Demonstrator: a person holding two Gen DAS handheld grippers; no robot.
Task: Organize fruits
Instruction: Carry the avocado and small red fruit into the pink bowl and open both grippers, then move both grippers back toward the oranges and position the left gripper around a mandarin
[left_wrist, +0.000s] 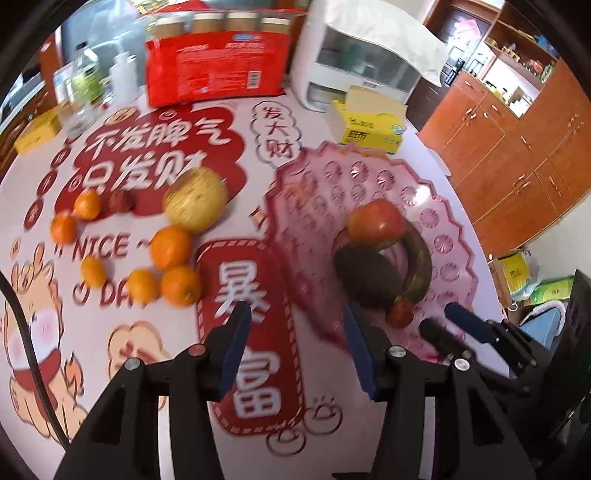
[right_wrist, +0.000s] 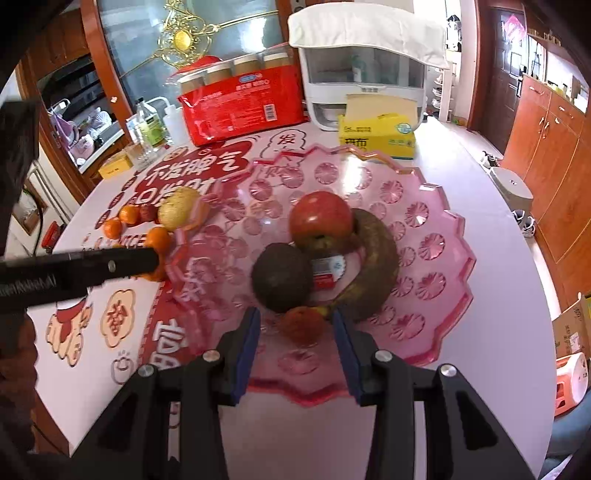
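Left tool (left_wrist: 293, 325) hanging over the tabletop (left_wrist: 155, 369), beside the left edge of the pink tray (left_wrist: 369, 184), jaws apart and holding nothing. Right tool (right_wrist: 295, 325) hanging over the near part of the tray (right_wrist: 436, 229), jaws apart too, with a small red fruit (right_wrist: 303, 325) lying between the blue pads (right_wrist: 245, 354) but not being pressed by them.

Lying inside the tray: a red apple (right_wrist: 320, 214), a dark avocado (right_wrist: 282, 277), a brown, overripe banana (right_wrist: 376, 258) curving around them, and the small red fruit touching the banana's end.

Lying outside the tray, on the printed tabletop to its left: a yellow pear (left_wrist: 195, 201), several oranges (left_wrist: 170, 246) close together, some touching one another, and one small reddish fruit (left_wrist: 120, 201) near the far oranges.

Standing at the far side of the tabletop: a red bag (left_wrist: 214, 70), a yellow tissue box (left_wrist: 369, 125), a white container (left_wrist: 354, 70) under a cloth, and some bottles (left_wrist: 83, 85).
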